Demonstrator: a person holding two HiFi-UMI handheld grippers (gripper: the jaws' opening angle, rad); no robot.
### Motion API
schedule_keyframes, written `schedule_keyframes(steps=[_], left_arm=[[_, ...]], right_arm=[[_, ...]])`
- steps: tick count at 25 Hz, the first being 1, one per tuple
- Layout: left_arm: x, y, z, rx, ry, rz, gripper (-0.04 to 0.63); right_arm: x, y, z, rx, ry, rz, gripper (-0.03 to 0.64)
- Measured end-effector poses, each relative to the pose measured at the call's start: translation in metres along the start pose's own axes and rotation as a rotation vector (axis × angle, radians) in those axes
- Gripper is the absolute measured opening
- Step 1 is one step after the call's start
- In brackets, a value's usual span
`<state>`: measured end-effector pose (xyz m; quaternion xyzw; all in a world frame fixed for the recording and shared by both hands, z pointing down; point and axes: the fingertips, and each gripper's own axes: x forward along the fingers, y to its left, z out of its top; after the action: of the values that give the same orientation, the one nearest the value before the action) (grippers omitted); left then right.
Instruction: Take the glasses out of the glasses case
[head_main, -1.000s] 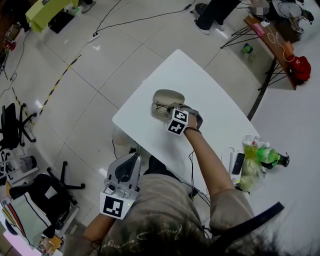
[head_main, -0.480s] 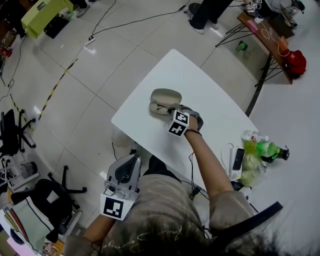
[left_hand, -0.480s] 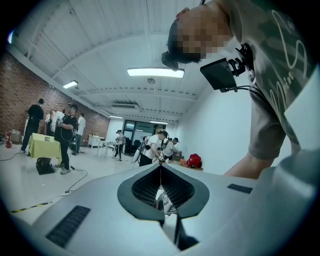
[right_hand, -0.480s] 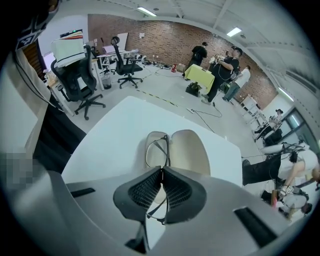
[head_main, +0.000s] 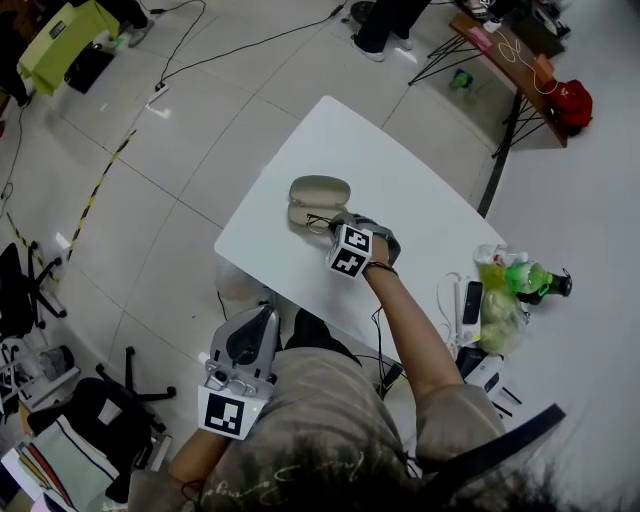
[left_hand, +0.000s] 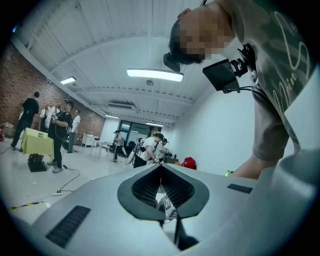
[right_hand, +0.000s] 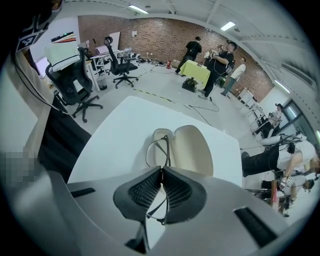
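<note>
Right gripper (right_hand: 161, 172): fingers (right_hand: 142, 192) closed on the thin dark frame of the glasses (right_hand: 158, 147). The frame passes between the two ribbed pads and comes out below them. One lens rim reaches forward over the left half of the glasses case (right_hand: 186, 150). Cannot tell whether the rim touches the case or hangs just above it.

Case lies open on the white table (right_hand: 120, 130), both cream halves facing up, side by side. In the head view the case (head_main: 316, 196) sits near the table's left edge, with the glasses (head_main: 318, 221) at its near side and the right gripper (head_main: 335, 228) right behind them. The gripper's marker cube sits at the wrist, and the arm reaches across the table (head_main: 400, 170) from the person's side.

Left gripper (left_hand: 161, 171): fingers (left_hand: 145, 187) pressed together, nothing held between them. In the head view the left gripper (head_main: 262, 318) is held low beside the person's body, off the table and well apart from the case, pointing up toward the table's edge.

Beyond the table: a green bottle (head_main: 528, 279) among clutter on the floor at right. An office chair (right_hand: 75, 80) stands past the table's left side in the right gripper view. Several people stand near a yellow-green table (right_hand: 196, 71) by the brick wall.
</note>
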<state>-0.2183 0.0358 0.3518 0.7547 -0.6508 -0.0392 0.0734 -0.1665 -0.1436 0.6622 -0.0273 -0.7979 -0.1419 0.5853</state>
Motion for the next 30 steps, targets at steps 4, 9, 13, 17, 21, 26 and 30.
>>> schedule_keyframes(steps=[4, 9, 13, 17, 21, 26, 30], left_arm=[[-0.001, 0.004, 0.0, -0.002, -0.006, -0.047, 0.009], [0.001, 0.002, -0.002, -0.013, -0.001, -0.119, 0.009], [0.003, 0.006, 0.0, -0.004, 0.002, -0.169, 0.009], [0.006, 0.008, 0.001, -0.012, 0.005, -0.223, 0.009], [0.007, 0.004, -0.002, -0.008, 0.011, -0.266, 0.009], [0.006, -0.013, -0.007, -0.027, 0.022, -0.323, 0.009], [0.01, -0.024, -0.01, -0.063, 0.027, -0.357, 0.009]], right_arm=[[-0.002, -0.002, -0.006, 0.035, 0.024, -0.032, 0.025], [-0.009, 0.011, -0.007, 0.099, 0.032, -0.031, 0.025], [-0.014, 0.02, -0.003, 0.123, 0.032, -0.036, 0.025], [-0.014, 0.035, -0.004, 0.153, 0.043, -0.031, 0.025], [-0.018, 0.043, -0.009, 0.197, 0.039, -0.039, 0.025], [-0.028, 0.061, -0.027, 0.206, 0.067, -0.04, 0.025], [-0.032, 0.078, -0.035, 0.194, 0.079, -0.032, 0.025]])
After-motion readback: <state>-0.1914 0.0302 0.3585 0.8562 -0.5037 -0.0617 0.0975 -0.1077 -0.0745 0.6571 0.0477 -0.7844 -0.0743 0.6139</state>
